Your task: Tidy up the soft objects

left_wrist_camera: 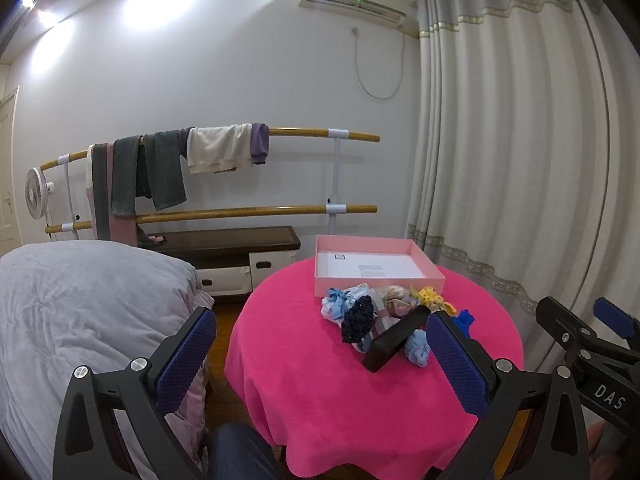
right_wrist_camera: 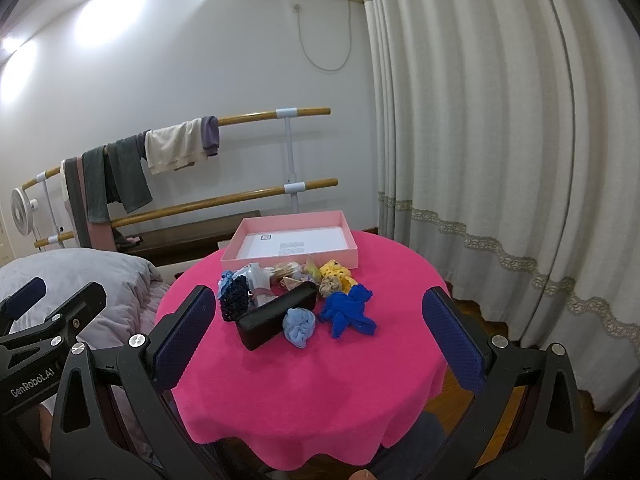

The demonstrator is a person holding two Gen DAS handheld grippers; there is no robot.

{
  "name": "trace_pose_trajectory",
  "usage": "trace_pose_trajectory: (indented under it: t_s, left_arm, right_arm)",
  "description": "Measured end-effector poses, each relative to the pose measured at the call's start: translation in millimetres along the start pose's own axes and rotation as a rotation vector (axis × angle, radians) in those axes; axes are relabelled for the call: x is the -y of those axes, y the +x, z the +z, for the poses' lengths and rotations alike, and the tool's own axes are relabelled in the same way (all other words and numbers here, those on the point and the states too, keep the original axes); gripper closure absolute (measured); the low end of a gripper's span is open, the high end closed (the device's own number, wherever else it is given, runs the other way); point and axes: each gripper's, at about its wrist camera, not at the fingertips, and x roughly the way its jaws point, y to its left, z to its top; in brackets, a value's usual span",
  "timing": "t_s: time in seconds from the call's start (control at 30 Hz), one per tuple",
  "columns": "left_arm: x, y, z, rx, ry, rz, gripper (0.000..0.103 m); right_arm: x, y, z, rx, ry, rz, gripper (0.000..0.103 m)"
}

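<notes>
Bedroom corner showing: round table under pink cloth [right_wrist_camera: 304, 384], one pink box [right_wrist_camera: 352, 254] sitting at far edge, one black case [right_wrist_camera: 276, 316] lying among soft-items pile [right_wrist_camera: 296, 292] just before box. Right view showing blue scrunchie [right_wrist_camera: 350, 310] whole; left view hiding most behind finger. Left gripper [left_wrist_camera: 320, 360] and right gripper [right_wrist_camera: 320, 340] hovering wide open, gripping nothing.

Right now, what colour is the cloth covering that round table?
Hot pink tablecloth, clearest in the right wrist view.

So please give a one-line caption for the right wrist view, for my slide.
Open right gripper facing mixed soft fabric pieces before an empty pink cardboard box on a pink-clothed round table.
</notes>
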Motion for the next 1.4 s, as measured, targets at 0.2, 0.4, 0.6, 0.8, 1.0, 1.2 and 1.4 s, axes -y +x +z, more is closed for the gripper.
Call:
trace_pose_trajectory:
  t_s: [0.2, 0.4, 0.6, 0.8, 1.0, 1.2, 1.4]
  left_arm:
    - [-1, 7, -3, -0.007, -0.001, 0.004, 0.0]
    - [-1, 21, -6, -0.022, 0.001, 0.012, 0.0]
    - [-1, 48, -9, -0.048, -0.004, 0.022, 0.0]
    - [6, 94, -16, -0.121, -0.001, 0.025, 0.0]
    - [13, 147, -24, -0.191, 0.005, 0.022, 0.0]
    - [29, 199, -36, -0.246, 0.042, -0.014, 0.0]
    - [43, 250, -47, -0.297, 0.063, -0.065, 0.0]
  right_arm:
    - [2, 4, -3, -0.005, -0.005, 0.0, 0.0]
    - [9, 19, -5, -0.03, -0.004, 0.0, 0.0]
    - [22, 41, -6, -0.065, -0.01, 0.0, 0.0]
    - [35, 78, -14, -0.135, -0.026, 0.001, 0.0]
    - [42, 123, -33, -0.218, -0.048, 0.008, 0.0]
    - [49, 165, -48, -0.292, -0.049, 0.01, 0.0]
    - [58, 198, -55, -0.353, -0.057, 0.009, 0.0]
